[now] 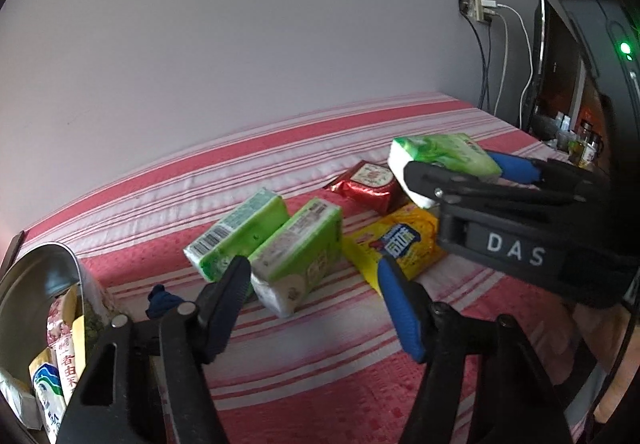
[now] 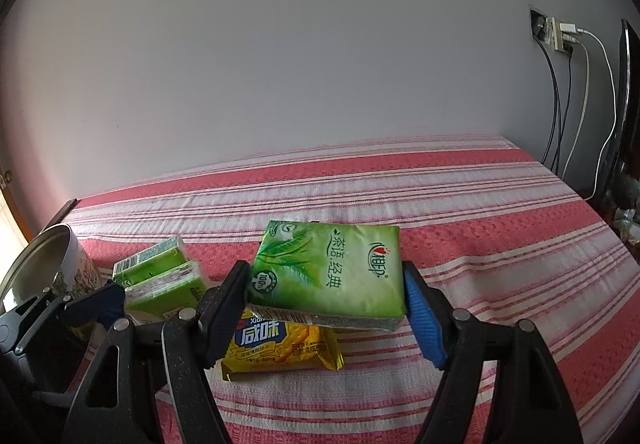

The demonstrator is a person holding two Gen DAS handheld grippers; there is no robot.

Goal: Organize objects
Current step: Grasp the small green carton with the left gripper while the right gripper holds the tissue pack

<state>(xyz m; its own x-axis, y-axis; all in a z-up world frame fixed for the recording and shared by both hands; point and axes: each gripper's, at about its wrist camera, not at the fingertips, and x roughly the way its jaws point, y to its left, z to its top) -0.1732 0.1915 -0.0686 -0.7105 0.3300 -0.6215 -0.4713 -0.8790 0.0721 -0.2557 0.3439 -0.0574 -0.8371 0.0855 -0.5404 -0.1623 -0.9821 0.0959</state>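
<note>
Striped bedspread [image 2: 480, 203]; yellow packet [image 2: 280, 348] reads "咸味".

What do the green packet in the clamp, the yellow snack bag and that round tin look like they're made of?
Green tissue pack: soft glossy plastic film, judging by its sheen and creased edges; likely paper tissues inside.
Yellow snack bag: shiny foil-like plastic, crinkled, with a crimped end seal.
Round tin: probably metal, since its inner wall reflects like bare steel; the outside looks printed.

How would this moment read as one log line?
right tool: gripping tissue pack | left tool: open around second tissue pack | tin: open
</note>
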